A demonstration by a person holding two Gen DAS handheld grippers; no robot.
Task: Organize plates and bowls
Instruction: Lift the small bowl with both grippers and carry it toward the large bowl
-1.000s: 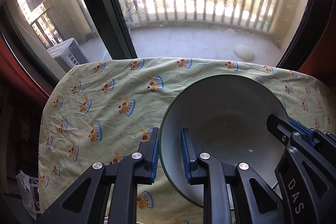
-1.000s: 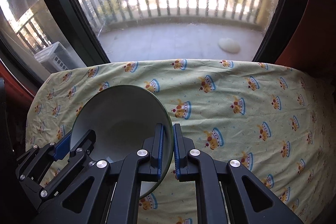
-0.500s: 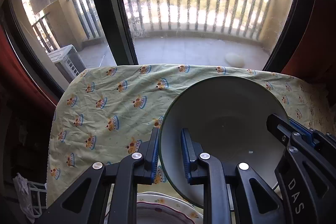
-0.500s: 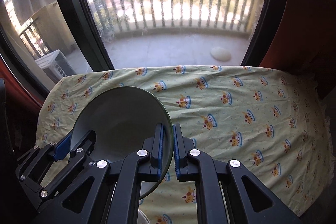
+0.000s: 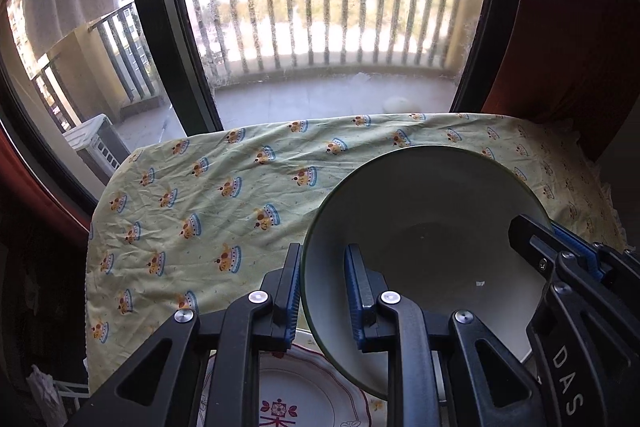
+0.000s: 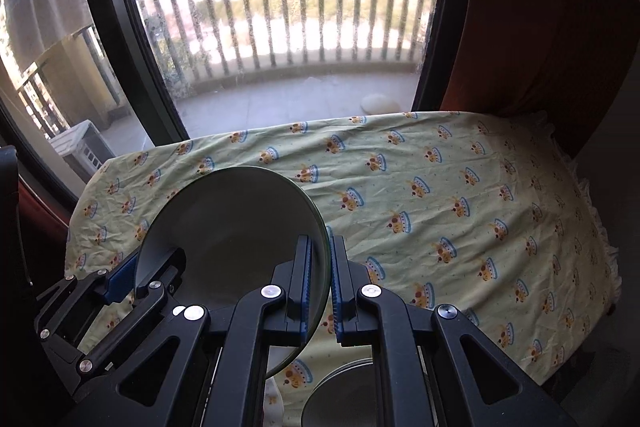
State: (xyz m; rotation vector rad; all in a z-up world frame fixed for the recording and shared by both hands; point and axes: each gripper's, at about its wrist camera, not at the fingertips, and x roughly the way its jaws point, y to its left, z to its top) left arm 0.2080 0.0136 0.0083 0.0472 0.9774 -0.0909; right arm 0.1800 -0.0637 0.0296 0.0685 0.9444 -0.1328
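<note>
Bowl (image 5: 424,227), pale inside with a dark green rim, is held in the air over the table (image 5: 208,195) by both grippers at once, tilted so its inside faces the cameras. Left gripper (image 5: 322,291) is clamped on the bowl's left rim, one blue pad outside the wall and one inside. Right gripper (image 6: 320,279) is pinched tight on the opposite rim, the thin edge caught between its pads. In the left wrist view the right gripper is seen at lower right, its black finger resting inside the bowl. In the right wrist view the left gripper is seen at lower left on the far rim. Table is covered by a yellow cloth (image 6: 460,195) printed with crown motifs, wrinkled. Below the bowl a white plate (image 5: 304,387) with a red floral pattern is partly seen in the left wrist view. A second grey round dish (image 6: 344,391) is partly seen at bottom of the right wrist view, behind the fingers. Behind the table a glass door (image 5: 320,27) and balcony railing (image 6: 304,23) are seen.
</note>
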